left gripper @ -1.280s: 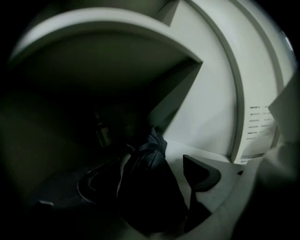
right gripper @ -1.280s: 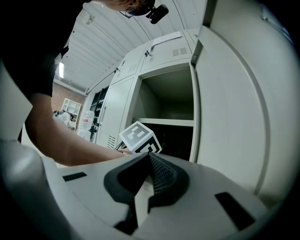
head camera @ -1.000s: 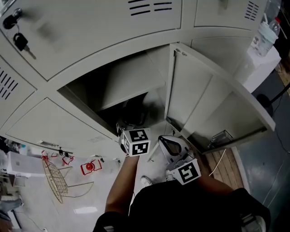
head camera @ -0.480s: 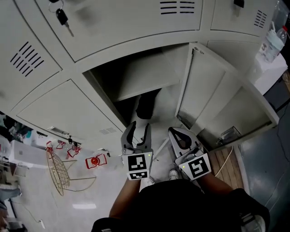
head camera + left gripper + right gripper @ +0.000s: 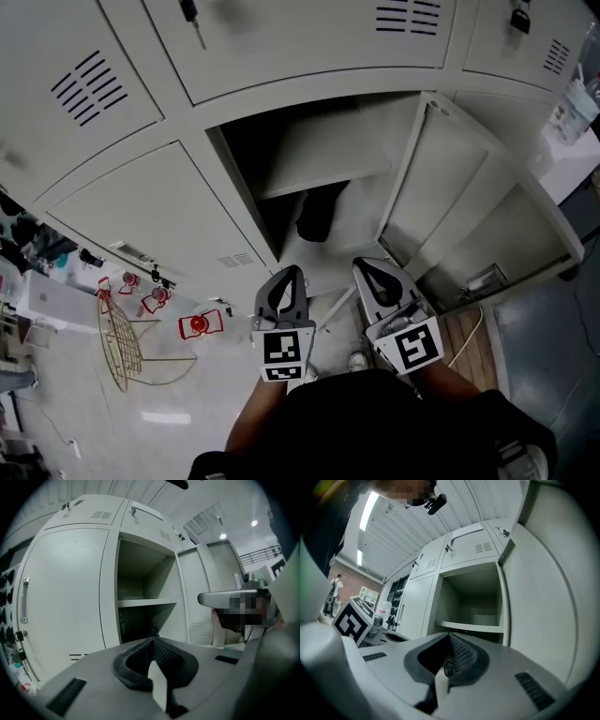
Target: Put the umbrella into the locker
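Umbrella (image 5: 319, 217) is the dark shape inside the open locker (image 5: 246, 178), in the lower part under the shelf (image 5: 323, 174). It seems to stand more or less upright against the back, but the shadow hides its exact axis. It lies straight ahead of both grippers and apart from them. The left gripper (image 5: 289, 279) is a little nearer to it. Its jaws are pressed together with nothing between them. The right gripper (image 5: 372, 274) has its jaws together too, and it is empty. Judging from this, only the door (image 5: 459, 211) is left; it hangs wide open on the right, nearer to the right gripper. Nothing blocks the opening. A wire rack (image 5: 117, 342) lies on the floor at the left.
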`<state>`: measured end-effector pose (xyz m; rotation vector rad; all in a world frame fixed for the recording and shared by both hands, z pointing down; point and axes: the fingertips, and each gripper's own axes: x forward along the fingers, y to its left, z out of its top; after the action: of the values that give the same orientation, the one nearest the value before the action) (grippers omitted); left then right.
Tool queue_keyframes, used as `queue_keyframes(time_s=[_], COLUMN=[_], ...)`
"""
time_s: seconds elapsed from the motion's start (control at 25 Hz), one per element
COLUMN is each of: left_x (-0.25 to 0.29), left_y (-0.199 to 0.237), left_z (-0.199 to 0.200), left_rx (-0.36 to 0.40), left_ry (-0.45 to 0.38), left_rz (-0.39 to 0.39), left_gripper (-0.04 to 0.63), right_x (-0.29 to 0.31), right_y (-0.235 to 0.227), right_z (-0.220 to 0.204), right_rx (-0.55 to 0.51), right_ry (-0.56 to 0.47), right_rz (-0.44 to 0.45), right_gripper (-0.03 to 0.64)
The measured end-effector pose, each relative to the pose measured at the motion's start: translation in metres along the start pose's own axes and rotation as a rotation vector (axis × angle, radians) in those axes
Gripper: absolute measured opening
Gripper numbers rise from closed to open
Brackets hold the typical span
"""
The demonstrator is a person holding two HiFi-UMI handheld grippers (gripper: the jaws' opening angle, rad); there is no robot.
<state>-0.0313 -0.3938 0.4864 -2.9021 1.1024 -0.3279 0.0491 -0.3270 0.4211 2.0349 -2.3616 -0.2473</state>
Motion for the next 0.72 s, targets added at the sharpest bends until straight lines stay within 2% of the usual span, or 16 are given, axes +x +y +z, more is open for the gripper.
queue_keyframes(time_s=[0.2,0.52,0.72], left_x=[-0.015,-0.023,-0.024], left_y=[-0.008,-0.003,-0.006], left_z=[0.003,0.000,0.005], left_rx=[-0.018,-0.057,-0.051], left_ry=[-0.036,-0.057,-0.072], left_rz=[-0.128,-0.106,-0.111], left_gripper=[-0.002,-0.002,-0.002], right_x=[0.003,0.007,0.007], right_y=[0.008,0.011,0.010], right_z=[-0.005,-0.017,-0.020], right_rx=[-0.009,-0.023,-0.021], right_ry=[0.030,0.044,0.047], right_rz=[0.006,-0.002,-0.001], right_gripper=[-0.002,-0.002,-0.002])
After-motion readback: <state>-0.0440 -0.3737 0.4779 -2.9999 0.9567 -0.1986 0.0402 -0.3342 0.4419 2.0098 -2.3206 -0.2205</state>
